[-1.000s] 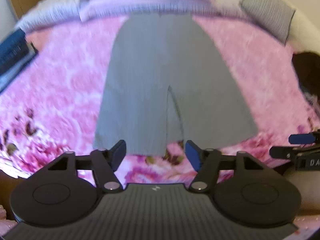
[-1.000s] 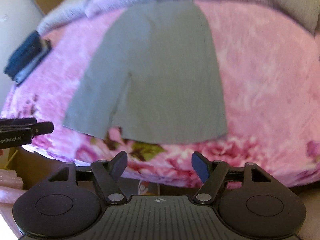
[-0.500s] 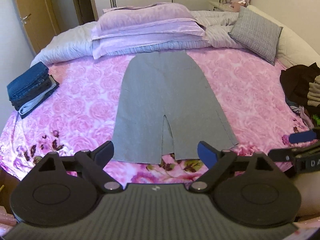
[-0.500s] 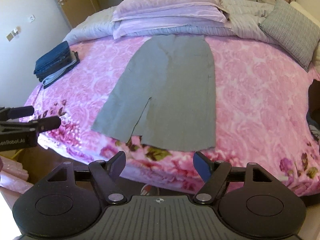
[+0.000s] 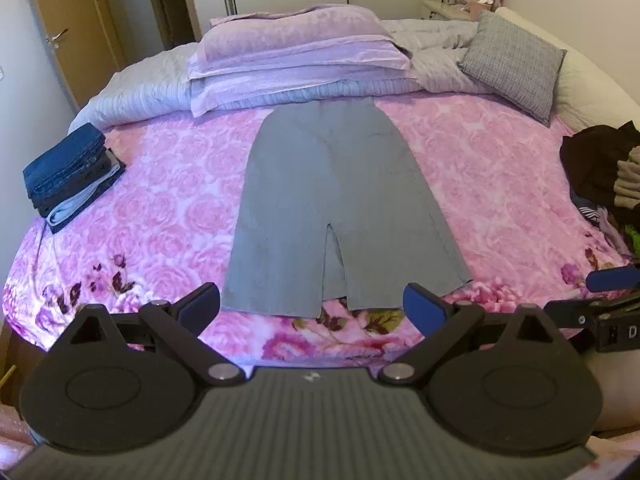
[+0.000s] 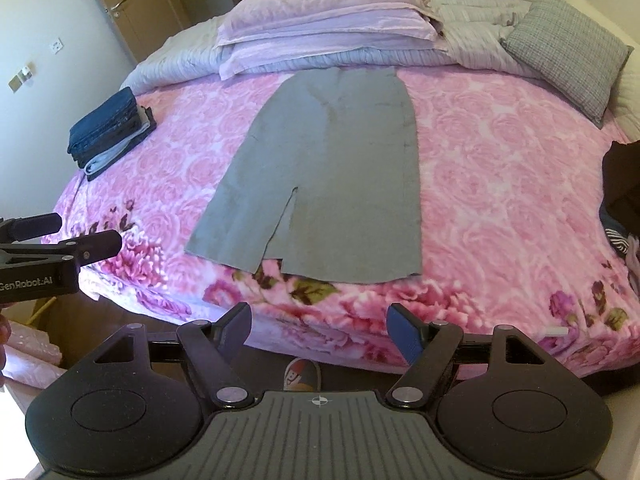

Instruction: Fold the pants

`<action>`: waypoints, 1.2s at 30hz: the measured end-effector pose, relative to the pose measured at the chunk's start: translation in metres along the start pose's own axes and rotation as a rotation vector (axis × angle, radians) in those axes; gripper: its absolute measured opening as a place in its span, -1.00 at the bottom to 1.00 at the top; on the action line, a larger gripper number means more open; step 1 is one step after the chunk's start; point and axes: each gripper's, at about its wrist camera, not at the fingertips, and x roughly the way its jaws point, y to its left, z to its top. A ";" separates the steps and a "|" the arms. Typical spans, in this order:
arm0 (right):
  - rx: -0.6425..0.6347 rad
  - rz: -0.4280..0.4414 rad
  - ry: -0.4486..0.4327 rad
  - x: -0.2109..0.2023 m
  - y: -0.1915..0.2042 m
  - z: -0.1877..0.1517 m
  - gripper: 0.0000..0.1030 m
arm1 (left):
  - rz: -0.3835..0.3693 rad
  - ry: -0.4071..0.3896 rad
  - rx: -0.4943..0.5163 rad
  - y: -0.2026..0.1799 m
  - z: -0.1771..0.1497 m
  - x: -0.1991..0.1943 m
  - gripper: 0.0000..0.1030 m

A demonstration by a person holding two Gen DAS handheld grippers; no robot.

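Grey pants [image 5: 336, 200] lie flat and spread on the pink floral bedspread [image 5: 160, 216], waistband toward the pillows, leg hems toward me. From the right wrist the grey pants [image 6: 332, 168] appear the same way, hems near the bed's front edge. My left gripper [image 5: 312, 306] is open and empty, hovering just in front of the hems. My right gripper [image 6: 320, 330] is open and empty, held off the bed's front edge, lower than the hems. Each gripper shows at the edge of the other's view: the right gripper [image 5: 608, 300] and the left gripper [image 6: 60, 240].
A stack of folded jeans [image 5: 68, 176] sits at the bed's left side. Lilac pillows [image 5: 296, 52] and a grey checked cushion [image 5: 516, 60] lie at the head. A heap of dark clothes [image 5: 600, 168] is on the right. A slipper [image 6: 302, 374] lies on the floor below.
Both grippers have pulled back from the pants, so the whole bed is in view. The left gripper's jaws have opened wider. The pants have not moved.
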 end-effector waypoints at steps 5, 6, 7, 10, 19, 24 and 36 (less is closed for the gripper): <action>-0.014 -0.001 0.014 0.001 0.001 -0.001 0.39 | -0.002 0.024 -0.007 -0.001 -0.002 0.002 0.88; -0.014 0.001 0.015 0.000 0.001 -0.001 0.39 | -0.003 0.027 -0.008 0.000 -0.003 0.002 0.88; -0.013 -0.001 0.016 0.001 0.002 -0.001 0.39 | -0.003 0.031 -0.009 -0.001 -0.003 0.002 0.88; -0.018 0.000 0.016 0.001 0.003 -0.001 0.39 | -0.005 0.034 -0.009 -0.001 -0.004 0.002 0.88; -0.019 -0.002 0.036 0.006 0.001 0.000 0.39 | -0.002 0.068 -0.013 -0.004 -0.006 0.007 0.87; -0.024 0.001 0.042 0.008 0.000 0.001 0.39 | -0.003 0.076 -0.014 -0.006 -0.006 0.008 0.87; -0.026 0.003 0.049 0.011 -0.001 0.001 0.39 | -0.011 0.089 -0.011 -0.011 -0.008 0.010 0.87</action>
